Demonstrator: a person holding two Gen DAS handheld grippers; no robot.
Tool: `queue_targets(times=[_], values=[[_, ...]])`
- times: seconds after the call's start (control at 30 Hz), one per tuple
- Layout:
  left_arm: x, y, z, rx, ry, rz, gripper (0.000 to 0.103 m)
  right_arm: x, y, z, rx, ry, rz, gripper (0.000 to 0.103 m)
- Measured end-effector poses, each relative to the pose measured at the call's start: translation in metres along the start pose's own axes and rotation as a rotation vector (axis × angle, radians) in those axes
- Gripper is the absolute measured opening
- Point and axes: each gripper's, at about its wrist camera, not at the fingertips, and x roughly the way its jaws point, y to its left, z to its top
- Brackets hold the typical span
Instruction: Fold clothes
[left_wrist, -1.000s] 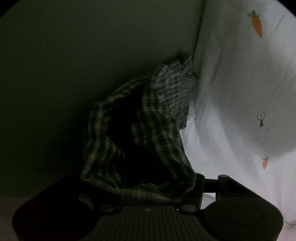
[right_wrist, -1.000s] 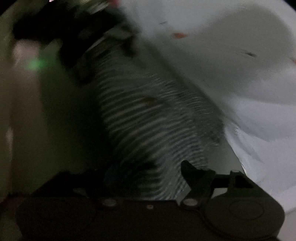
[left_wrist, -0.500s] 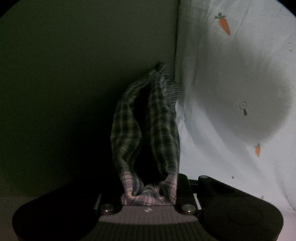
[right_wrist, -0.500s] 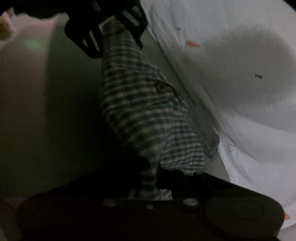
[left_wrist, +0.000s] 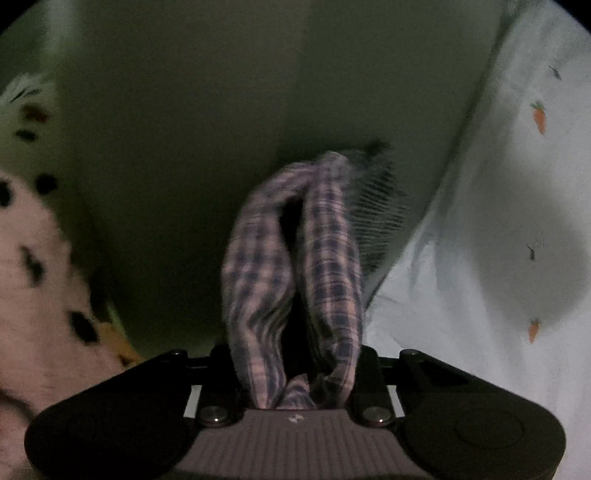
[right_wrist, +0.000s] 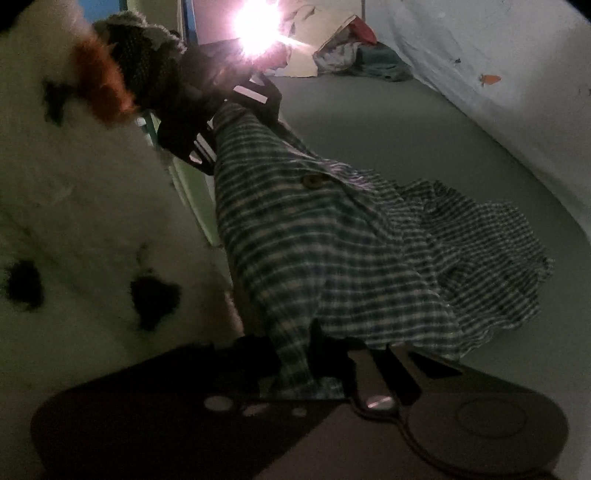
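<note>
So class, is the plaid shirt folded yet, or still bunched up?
Still bunched: the plaid shirt hangs crumpled between the left gripper and right gripper, its far end heaped on the grey surface.

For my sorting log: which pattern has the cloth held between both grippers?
A checked plaid, dark and pale lines, one brown button; clearest in the right wrist view.

The room is dim. A grey-green surface (right_wrist: 388, 122) adjoins a white carrot-print sheet (left_wrist: 517, 206). A bright light (right_wrist: 255, 27) glares beyond, near piled cloth items (right_wrist: 354, 55).
</note>
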Motion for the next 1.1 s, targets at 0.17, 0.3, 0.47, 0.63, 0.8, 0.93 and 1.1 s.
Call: queue_targets(times=[0.17, 0.3, 0.47, 0.63, 0.8, 0.93, 1.1], values=[[0.039, -0.062, 0.022, 0.079, 0.040, -0.029, 0.035, 0.001, -0.069, 0.020, 0.104, -0.043, -0.136, 0.009], [0.089, -0.146, 0.048, 0.217, 0.078, -0.002, 0.058, 0.006, -0.131, 0.037, 0.202, -0.075, -0.285, 0.011], [0.133, -0.235, 0.063, 0.513, 0.016, 0.039, 0.099, 0.012, -0.209, 0.059, 0.323, -0.115, -0.471, 0.032], [0.137, -0.277, 0.050, 0.843, -0.124, 0.091, 0.099, 0.024, -0.243, 0.062, 0.498, -0.176, -0.656, 0.041], [0.153, -0.240, 0.020, 1.185, -0.256, 0.367, 0.099, 0.056, -0.212, 0.043, 0.687, -0.204, -0.651, 0.051], [0.179, -0.199, 0.013, 1.298, -0.297, 0.494, 0.099, 0.065, -0.177, 0.015, 0.892, -0.285, -0.659, 0.047], [0.228, -0.177, 0.007, 1.492, -0.315, 0.607, 0.099, 0.087, -0.149, -0.005, 0.858, -0.251, -0.656, 0.034]])
